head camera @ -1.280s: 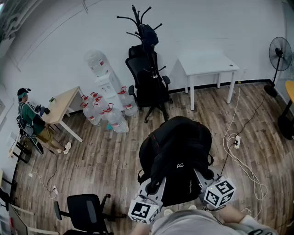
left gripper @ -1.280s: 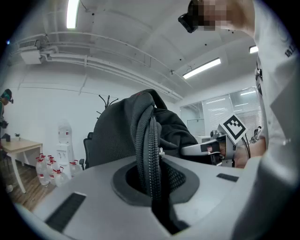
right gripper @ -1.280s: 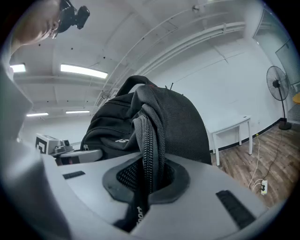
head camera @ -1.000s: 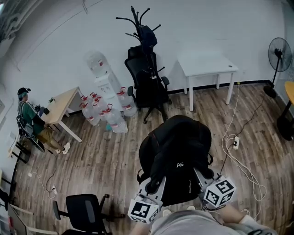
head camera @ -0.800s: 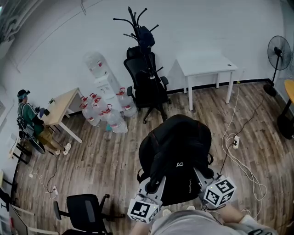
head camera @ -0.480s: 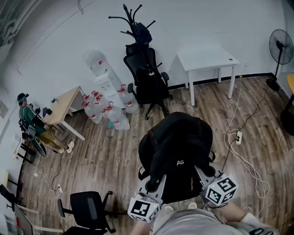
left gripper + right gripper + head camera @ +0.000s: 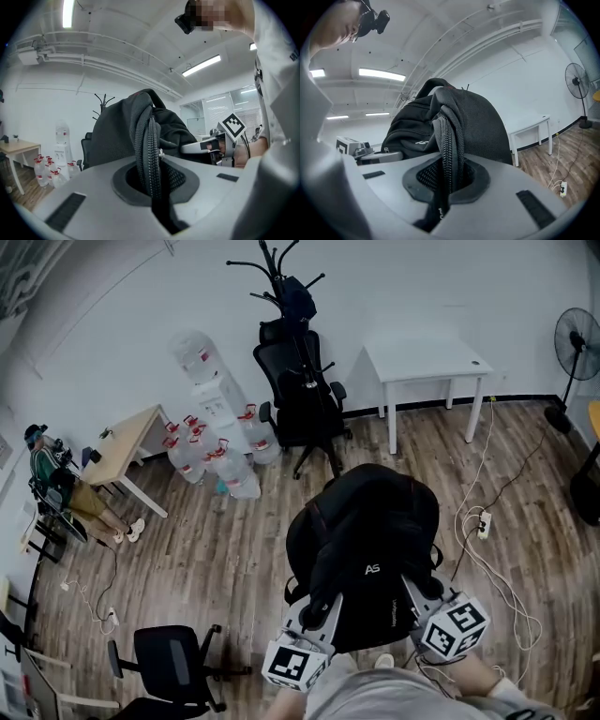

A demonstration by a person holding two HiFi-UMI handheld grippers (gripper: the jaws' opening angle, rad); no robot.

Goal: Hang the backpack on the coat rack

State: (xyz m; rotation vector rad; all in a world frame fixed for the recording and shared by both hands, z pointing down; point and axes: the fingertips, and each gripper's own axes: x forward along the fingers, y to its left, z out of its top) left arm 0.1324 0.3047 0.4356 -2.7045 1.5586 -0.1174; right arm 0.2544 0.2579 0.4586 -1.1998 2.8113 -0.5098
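Water bottles (image 7: 214, 457) stood by the wall at the left, then the coat rack (image 7: 278, 268) with a black chair (image 7: 300, 399) before it, then a white table (image 7: 427, 362). Nearer, the left gripper (image 7: 317, 613) had its fingers (image 7: 79, 201) clenched on the backpack (image 7: 366, 540), which hung above the wooden floor (image 7: 216, 559), well apart from the rack. The right gripper (image 7: 424, 594) had its own fingers clenched on the backpack's other side.

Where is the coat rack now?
Head view, top centre: the coat rack stands at the far wall by a black chair, between the water bottles on the left and the white table on the right.
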